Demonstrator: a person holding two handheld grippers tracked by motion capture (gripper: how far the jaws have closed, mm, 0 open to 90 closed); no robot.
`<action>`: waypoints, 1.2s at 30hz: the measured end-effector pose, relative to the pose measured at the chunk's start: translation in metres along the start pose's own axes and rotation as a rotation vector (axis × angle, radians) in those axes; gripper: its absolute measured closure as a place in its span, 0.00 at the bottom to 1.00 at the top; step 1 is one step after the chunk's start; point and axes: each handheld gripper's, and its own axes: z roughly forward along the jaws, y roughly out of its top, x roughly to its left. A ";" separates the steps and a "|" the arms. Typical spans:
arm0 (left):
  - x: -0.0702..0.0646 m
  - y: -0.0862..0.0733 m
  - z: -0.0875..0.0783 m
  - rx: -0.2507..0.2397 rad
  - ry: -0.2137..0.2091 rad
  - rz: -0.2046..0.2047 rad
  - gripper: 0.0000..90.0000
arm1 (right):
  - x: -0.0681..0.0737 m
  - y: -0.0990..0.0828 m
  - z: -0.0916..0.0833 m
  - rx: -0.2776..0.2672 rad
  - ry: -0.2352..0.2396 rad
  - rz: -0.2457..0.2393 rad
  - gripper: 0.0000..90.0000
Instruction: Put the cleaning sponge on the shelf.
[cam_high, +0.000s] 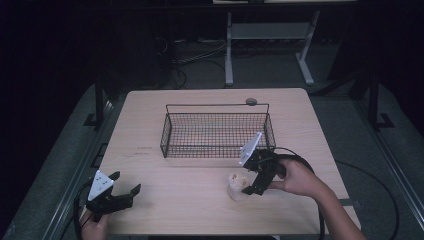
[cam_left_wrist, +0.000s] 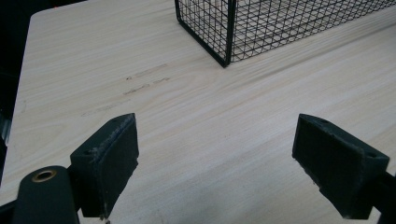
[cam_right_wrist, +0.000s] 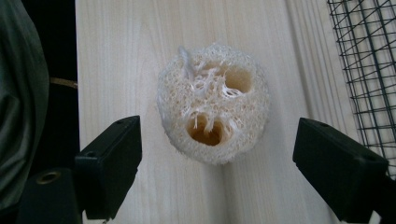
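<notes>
A pale loofah sponge (cam_high: 238, 183) stands on end on the light wooden worktop (cam_high: 200, 200), toward the near right part of the surface, at about 5 o'clock from the worktop's centre. Seen from the right gripper view, the sponge (cam_right_wrist: 214, 101) shows its fibrous cut face with a few hollow channels, one of them amber inside.

The right claw (cam_high: 252, 186) hangs over the sponge, tilted down from the person's right hand (cam_high: 296, 178), which comes in from 5 o'clock. Its jaws are spread wide apart; in the right gripper view the sponge sits between and just beyond them, touching neither pad, with bare wood visible on both sides.

A black wire basket (cam_high: 217, 131) stands at the middle of the worktop, at 11 o'clock from the sponge and near it but apart. Its mesh (cam_right_wrist: 369, 70) shows at 2 o'clock in the right gripper view.

The left claw (cam_high: 126, 183) rests low at the near left corner, around 7 o'clock, well apart from the sponge. Its jaws also stand wide apart with nothing between them, only wood grain, and the basket corner (cam_left_wrist: 227, 32) lies ahead at 12 o'clock.
</notes>
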 end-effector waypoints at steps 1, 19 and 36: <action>0.000 0.000 0.000 0.000 0.000 -0.001 0.15 | -0.001 0.001 0.001 0.003 0.004 -0.003 0.17; 0.000 0.000 0.000 -0.002 -0.002 -0.002 0.15 | -0.002 0.013 0.018 0.051 0.027 -0.020 0.17; 0.000 0.000 0.000 -0.001 -0.002 -0.002 0.15 | -0.004 0.014 0.025 0.080 0.039 -0.026 0.23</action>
